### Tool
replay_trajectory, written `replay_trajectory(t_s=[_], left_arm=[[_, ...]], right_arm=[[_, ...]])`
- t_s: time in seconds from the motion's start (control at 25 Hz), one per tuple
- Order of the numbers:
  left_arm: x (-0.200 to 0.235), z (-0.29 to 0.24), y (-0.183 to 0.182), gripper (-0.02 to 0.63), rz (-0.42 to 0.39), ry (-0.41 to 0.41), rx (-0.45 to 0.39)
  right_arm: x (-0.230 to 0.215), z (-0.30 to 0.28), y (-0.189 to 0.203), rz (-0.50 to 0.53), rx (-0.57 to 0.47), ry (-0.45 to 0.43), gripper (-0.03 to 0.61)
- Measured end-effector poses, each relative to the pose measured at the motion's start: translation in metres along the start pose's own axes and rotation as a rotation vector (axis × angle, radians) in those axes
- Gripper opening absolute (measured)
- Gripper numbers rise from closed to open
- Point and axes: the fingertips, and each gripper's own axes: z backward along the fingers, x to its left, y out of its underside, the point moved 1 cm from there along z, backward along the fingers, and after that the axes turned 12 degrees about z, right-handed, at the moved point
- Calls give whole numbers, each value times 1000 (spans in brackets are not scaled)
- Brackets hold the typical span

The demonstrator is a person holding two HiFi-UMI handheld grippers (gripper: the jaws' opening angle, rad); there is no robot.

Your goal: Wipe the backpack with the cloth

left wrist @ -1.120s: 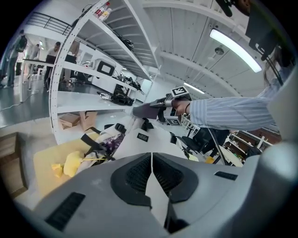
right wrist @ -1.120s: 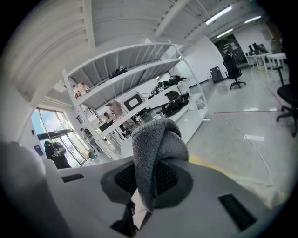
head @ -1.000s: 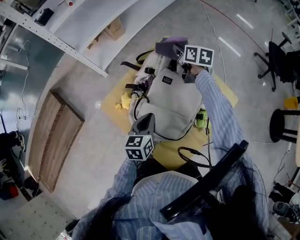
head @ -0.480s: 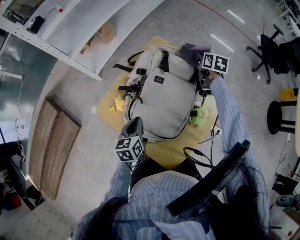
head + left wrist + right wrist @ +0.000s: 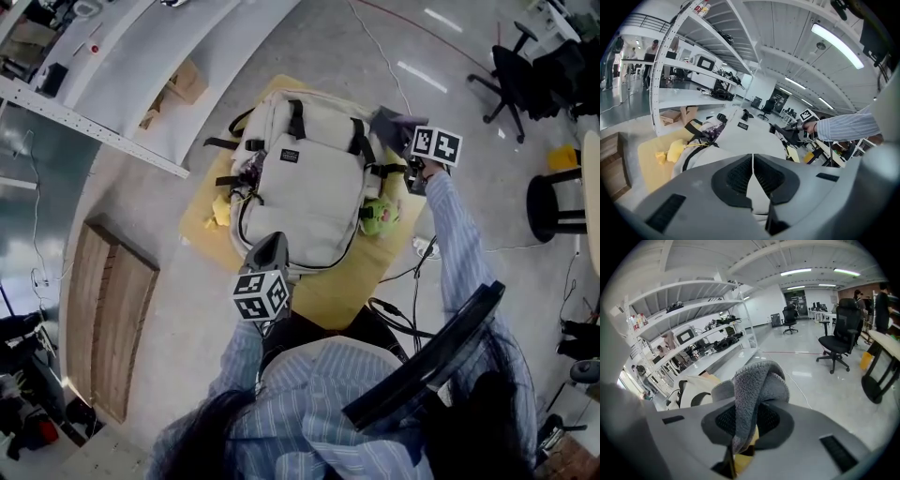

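Observation:
A beige backpack (image 5: 305, 192) lies flat on a yellow mat (image 5: 328, 292) on the floor. My right gripper (image 5: 403, 136) is off the pack's upper right corner, shut on a grey cloth (image 5: 389, 122). In the right gripper view the cloth (image 5: 755, 383) bulges out from between the pads of the right gripper (image 5: 749, 414), and the backpack (image 5: 696, 390) shows at lower left. My left gripper (image 5: 272, 244) is at the pack's lower edge. In the left gripper view its jaws (image 5: 753, 157) meet at the tips with pale backpack fabric (image 5: 757, 187) pinched between them.
A green soft toy (image 5: 380, 217) lies against the pack's right side and a yellow charm (image 5: 221, 212) against its left. A black cable (image 5: 398, 314) loops near my knees. White shelving (image 5: 122, 94), a wooden board (image 5: 108, 328), a stool (image 5: 553, 202) and an office chair (image 5: 511, 80) surround the mat.
My right gripper has carried the cloth from the backpack's top edge across to beyond its upper right corner. The left gripper has stayed at the lower edge.

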Motion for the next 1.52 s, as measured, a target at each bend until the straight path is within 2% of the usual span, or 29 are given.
replay_trajectory(t_s=[0.28,0.4,0.56,0.72,0.92,1.04,1.16,1.32,1.52], left_arm=[[-22,12,20,14,-17,17,-2],[-29,24,25,14,-24,8,-17],[-34,40,32,14,-26,-17,-58],[-36,64,59,14,15,-62,-77],[-33,91,92,14,17,-86,-53],[-24,97,90,14,5,-83,-57],[-14,100,80,14,-3,-59,-67],[-15,99,68,14,-56,23,-49],[-14,126,66,14,-195,164,9]], right_arm=[[-13,31,46,47,61,15,41],[-7,49,56,117,65,-1,41],[20,75,46,290,-9,-56,41],[51,108,44,353,-107,-102,41],[91,149,72,345,-167,-208,41],[111,174,101,376,-197,-253,41],[132,201,141,358,-199,-277,41],[176,229,194,297,-184,-302,41],[241,254,229,196,-219,-260,41]])
